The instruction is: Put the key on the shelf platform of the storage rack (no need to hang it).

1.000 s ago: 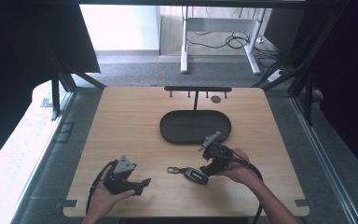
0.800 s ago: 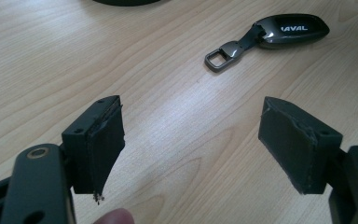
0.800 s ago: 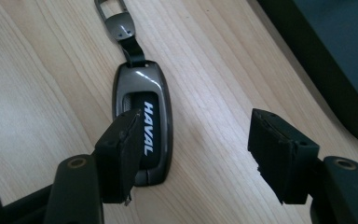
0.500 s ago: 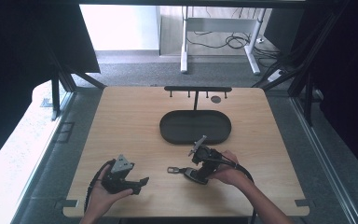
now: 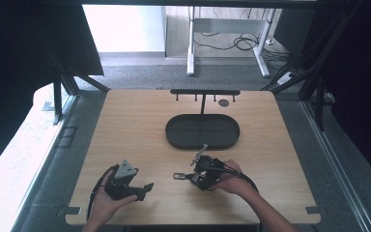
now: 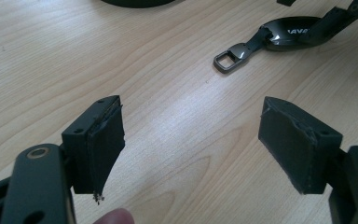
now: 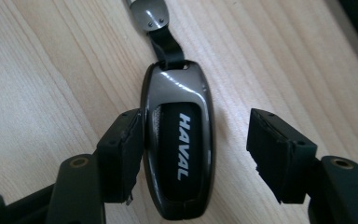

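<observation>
Two grippers work low over the wooden table [image 5: 135, 125] — we hold one in each hand. Our right gripper [image 7: 196, 154] straddles the car key fob [image 7: 179, 140], which lies flat on the table near the front edge, its strap and metal ring [image 6: 227, 61] pointing away; the jaws have just been closing, one pad touching the fob's side, the other apart, so nothing is gripped. Our left gripper [image 6: 191, 144] rests nearby, jaws wide open over bare wood, holding nothing. Behind the fob sits a dark oval tray [image 5: 174, 137], and beyond it what seems a small hook rack [image 5: 205, 92] — too small to be sure.
</observation>
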{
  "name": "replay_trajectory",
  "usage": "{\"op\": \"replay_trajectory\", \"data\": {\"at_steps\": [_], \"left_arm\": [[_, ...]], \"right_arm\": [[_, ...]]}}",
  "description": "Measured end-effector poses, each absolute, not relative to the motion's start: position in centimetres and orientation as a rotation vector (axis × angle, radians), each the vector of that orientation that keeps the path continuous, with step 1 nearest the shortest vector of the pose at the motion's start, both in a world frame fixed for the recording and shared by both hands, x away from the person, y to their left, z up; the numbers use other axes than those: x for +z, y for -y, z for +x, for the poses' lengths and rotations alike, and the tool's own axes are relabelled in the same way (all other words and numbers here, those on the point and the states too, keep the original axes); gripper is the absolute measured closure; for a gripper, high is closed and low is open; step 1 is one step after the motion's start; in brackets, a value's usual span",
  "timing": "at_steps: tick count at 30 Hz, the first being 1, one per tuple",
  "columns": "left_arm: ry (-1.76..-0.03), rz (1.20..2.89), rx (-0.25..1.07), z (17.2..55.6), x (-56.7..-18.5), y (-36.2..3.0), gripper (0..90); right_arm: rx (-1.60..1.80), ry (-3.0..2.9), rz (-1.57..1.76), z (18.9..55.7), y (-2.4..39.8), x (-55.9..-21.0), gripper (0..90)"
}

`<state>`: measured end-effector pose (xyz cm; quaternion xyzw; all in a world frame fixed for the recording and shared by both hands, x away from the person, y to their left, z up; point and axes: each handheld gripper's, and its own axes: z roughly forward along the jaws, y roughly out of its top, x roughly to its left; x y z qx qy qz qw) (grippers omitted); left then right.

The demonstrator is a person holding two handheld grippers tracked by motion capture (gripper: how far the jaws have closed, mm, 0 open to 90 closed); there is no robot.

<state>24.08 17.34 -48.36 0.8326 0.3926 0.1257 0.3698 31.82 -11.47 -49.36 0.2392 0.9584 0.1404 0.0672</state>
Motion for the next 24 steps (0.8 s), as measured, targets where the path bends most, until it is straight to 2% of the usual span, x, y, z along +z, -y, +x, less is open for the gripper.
{"op": "replay_trajectory", "data": {"at_steps": [7, 15, 24], "left_arm": [[-1.009, 2.135, 0.324, 24.1, -48.4, -17.4, 22.6], [-1.015, 2.135, 0.324, 24.1, -48.4, -17.5, 22.6], [-1.015, 2.135, 0.326, 24.1, -48.4, -17.5, 22.6]], "right_arm": [[0.406, -2.908, 0.727, 32.0, 11.3, -50.1, 37.8], [0.398, -2.944, 0.783, 32.3, 11.5, -50.5, 47.1], [0.399, -2.98, 0.815, 32.7, 11.8, -50.4, 48.8]]}}
